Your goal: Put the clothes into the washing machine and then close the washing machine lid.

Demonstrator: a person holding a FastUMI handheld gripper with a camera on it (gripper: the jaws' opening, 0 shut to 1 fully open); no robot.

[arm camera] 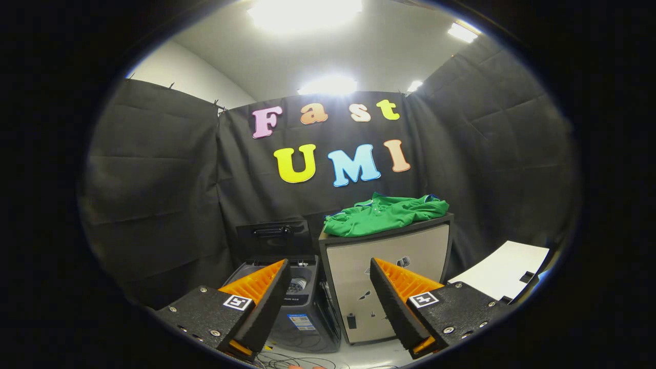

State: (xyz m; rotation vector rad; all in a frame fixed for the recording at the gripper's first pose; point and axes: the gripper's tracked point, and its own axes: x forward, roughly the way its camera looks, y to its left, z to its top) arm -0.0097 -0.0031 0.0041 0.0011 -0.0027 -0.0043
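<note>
A green shirt (385, 214) lies crumpled on top of a beige cabinet (389, 266), beyond my fingers. To the cabinet's left stands a small dark top-loading washing machine (302, 312) with its lid (274, 238) raised upright at the back, the drum opening showing beneath. My gripper (328, 274) is open, well back from both, with nothing between its fingers. The left finger overlaps the washer's front corner in the view; the right finger overlaps the cabinet's front.
Black cloth walls close in the booth on three sides. A white board (505, 274) lies to the right of the cabinet. Cables (287, 361) trail on the light floor in front of the washer.
</note>
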